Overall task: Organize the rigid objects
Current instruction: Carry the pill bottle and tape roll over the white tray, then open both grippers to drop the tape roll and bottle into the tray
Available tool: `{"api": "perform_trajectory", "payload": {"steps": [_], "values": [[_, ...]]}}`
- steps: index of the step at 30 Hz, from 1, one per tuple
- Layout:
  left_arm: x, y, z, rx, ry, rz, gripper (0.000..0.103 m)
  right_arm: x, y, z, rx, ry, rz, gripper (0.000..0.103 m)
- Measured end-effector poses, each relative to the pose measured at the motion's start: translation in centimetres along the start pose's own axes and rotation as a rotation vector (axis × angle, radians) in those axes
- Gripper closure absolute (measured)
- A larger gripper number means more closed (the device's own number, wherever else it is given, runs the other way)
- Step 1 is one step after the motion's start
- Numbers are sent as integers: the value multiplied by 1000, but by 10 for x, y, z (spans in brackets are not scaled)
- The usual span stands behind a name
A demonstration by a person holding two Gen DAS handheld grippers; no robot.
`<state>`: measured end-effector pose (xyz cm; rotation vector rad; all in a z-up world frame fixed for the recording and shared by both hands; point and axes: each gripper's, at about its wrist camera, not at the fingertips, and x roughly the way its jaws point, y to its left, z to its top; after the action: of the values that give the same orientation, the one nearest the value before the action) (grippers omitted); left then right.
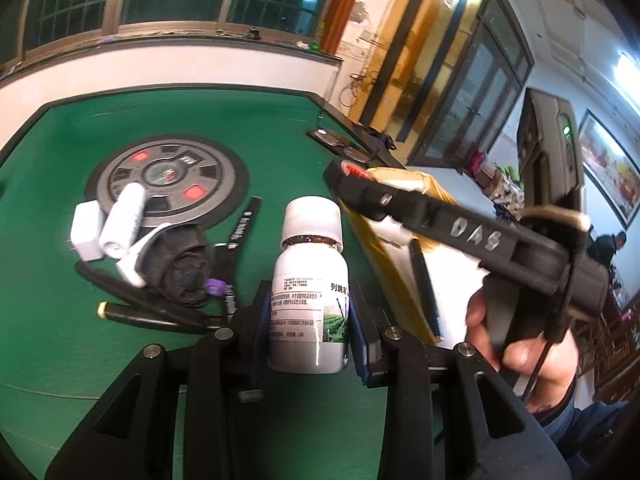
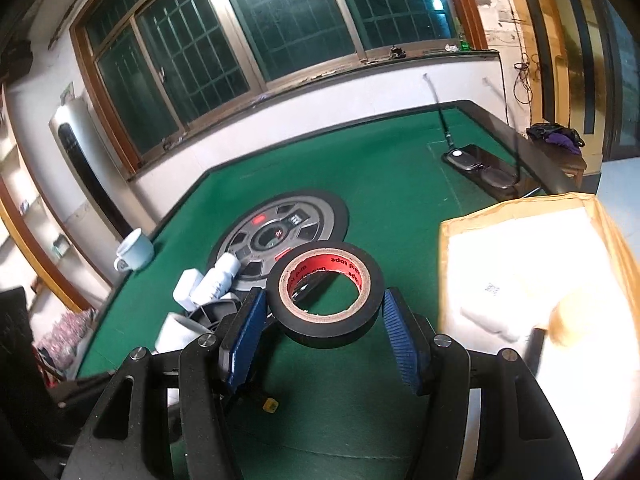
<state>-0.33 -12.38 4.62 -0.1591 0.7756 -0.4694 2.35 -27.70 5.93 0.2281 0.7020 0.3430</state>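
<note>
My left gripper (image 1: 310, 320) is shut on a white pill bottle (image 1: 308, 288) with a white cap, held upright above the green table (image 1: 60, 340). My right gripper (image 2: 324, 320) is shut on a black tape roll (image 2: 325, 294) with a red inner core, held above the table just left of the open cardboard box (image 2: 520, 280). In the left wrist view the right gripper's black body (image 1: 460, 232) and the hand on it reach over the box (image 1: 396, 280).
A pile on the felt holds a white tube (image 1: 122, 220), a white box (image 1: 86, 230), black pliers (image 1: 160, 312) and a dark bundle (image 1: 180, 264). A round centre panel (image 2: 276, 236) sits mid-table. A white mug (image 2: 134, 250) stands far left. Glasses (image 2: 498, 178) lie by the far edge.
</note>
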Motion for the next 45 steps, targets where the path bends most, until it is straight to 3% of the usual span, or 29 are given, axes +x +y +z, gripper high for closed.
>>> {"api": "perform_trajectory", "payload": {"steps": [6, 11, 19, 33, 45], "values": [[23, -42, 9, 62, 38, -71, 71, -41, -50, 9, 79, -37, -24, 49], [55, -86, 18, 115, 106, -152, 71, -69, -97, 19, 107, -47, -116, 48], [99, -125, 15, 141, 183, -167, 71, -81, -144, 37, 95, 18, -192, 48], [127, -121, 17, 50, 246, -101, 71, -19, -180, 58, 61, 193, -264, 48], [127, -144, 8, 110, 262, -83, 71, 8, -171, 66, -51, 252, -369, 48]]}}
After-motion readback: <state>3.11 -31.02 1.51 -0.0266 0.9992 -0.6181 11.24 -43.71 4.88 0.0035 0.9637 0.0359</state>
